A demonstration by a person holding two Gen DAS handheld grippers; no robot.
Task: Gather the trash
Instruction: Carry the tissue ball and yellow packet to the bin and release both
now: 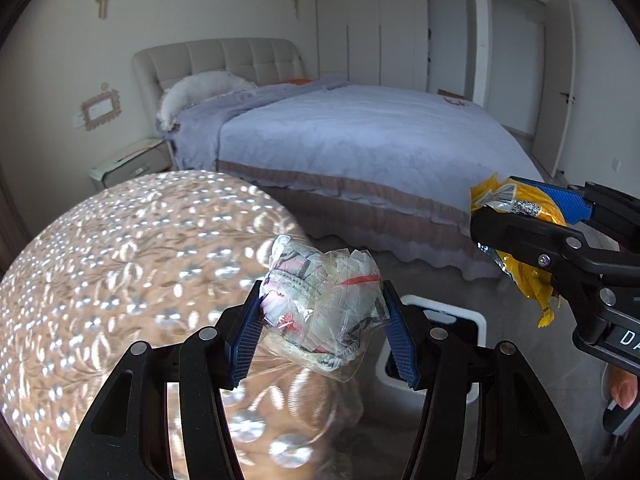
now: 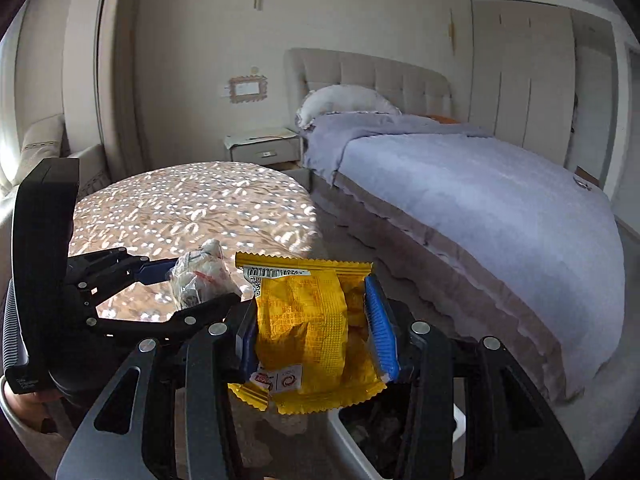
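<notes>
My left gripper [image 1: 322, 320] is shut on a crumpled clear plastic wrapper [image 1: 324, 312] with pink and red print, held in the air past the edge of the round table. The wrapper also shows in the right wrist view [image 2: 200, 280]. My right gripper [image 2: 312, 320] is shut on a yellow snack packet [image 2: 308, 336]. The packet shows at the right of the left wrist view [image 1: 520, 240], to the right of the left gripper. A white trash bin [image 1: 444, 328] with a dark opening stands on the floor below both grippers; its rim shows under the packet [image 2: 352, 440].
A round table with a flowered cloth [image 1: 120, 272] lies to the left, lit by sun. A bed with a lilac cover [image 1: 360, 140] fills the middle and right. A nightstand [image 2: 264, 148] stands by the headboard. Wardrobe doors [image 1: 372, 24] line the far wall.
</notes>
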